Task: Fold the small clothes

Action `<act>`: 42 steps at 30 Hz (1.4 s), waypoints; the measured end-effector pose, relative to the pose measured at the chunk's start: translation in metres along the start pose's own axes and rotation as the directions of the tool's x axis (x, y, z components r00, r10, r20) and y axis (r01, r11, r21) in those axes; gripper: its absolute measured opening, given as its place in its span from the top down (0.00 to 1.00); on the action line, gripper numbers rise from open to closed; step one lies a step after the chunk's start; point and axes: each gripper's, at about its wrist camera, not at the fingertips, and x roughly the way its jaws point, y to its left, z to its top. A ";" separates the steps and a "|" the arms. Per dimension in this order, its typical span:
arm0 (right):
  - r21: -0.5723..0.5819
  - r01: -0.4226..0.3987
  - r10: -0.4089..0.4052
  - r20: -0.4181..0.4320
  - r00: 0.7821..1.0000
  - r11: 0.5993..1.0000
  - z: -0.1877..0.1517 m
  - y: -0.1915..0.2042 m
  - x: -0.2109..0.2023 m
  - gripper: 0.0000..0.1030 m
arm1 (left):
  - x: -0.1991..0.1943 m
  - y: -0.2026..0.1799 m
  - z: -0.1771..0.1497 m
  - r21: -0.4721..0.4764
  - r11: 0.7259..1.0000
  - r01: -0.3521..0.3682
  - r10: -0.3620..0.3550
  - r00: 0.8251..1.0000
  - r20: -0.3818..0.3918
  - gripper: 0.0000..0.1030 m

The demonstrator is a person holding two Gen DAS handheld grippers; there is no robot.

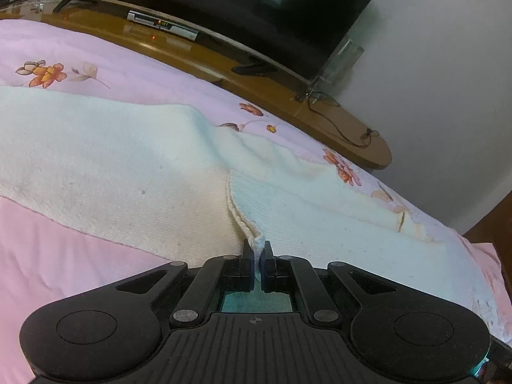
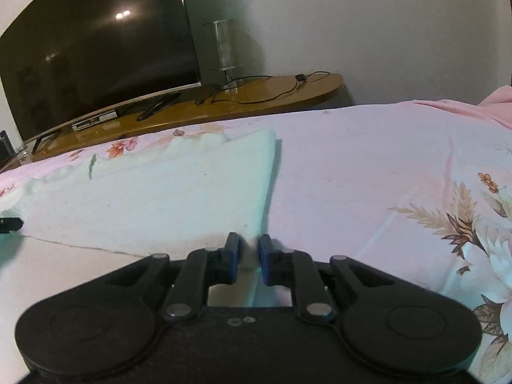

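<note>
A cream knitted garment [image 1: 128,160] lies spread on the pink flowered bedspread [image 1: 64,256]. In the left wrist view my left gripper [image 1: 258,249] is shut on the garment's braided edge [image 1: 236,214], with a pinch of knit between the pads. In the right wrist view the same garment [image 2: 160,198] reaches down to my right gripper [image 2: 249,244]. Its blue-padded fingers [image 2: 233,249] stand a little apart with the garment's near right corner between them, and the pads do not visibly press on it. At the left edge of that view a black tip of the left gripper [image 2: 11,222] shows.
Beyond the bed runs a curved wooden TV shelf [image 2: 256,102] with a large dark television [image 2: 96,51], a set-top box [image 1: 161,25], a clear plastic stand [image 2: 224,54] and loose cables [image 2: 272,92]. A white wall [image 2: 384,32] stands behind. Bare bedspread [image 2: 368,176] spreads to the right.
</note>
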 end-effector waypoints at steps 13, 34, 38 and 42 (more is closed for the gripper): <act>-0.005 -0.027 0.027 0.114 0.993 1.000 0.048 -0.009 0.031 0.91 | -0.001 -0.004 -0.004 -0.027 0.999 -0.019 0.020 1.000 0.022 0.96; -0.040 -0.057 0.060 0.078 0.995 0.998 0.028 0.015 -0.005 0.92 | -0.029 -0.021 0.007 0.051 0.998 -0.023 0.017 0.992 0.127 0.93; -0.037 -0.074 0.077 0.079 0.994 0.997 0.028 0.037 -0.003 0.92 | 0.012 -0.055 0.006 0.106 0.994 -0.015 0.008 0.998 0.067 0.93; -0.040 -0.069 0.070 0.018 0.997 0.997 0.028 0.044 0.015 0.92 | 0.021 -0.040 -0.001 0.066 0.997 -0.037 0.032 0.997 0.069 0.93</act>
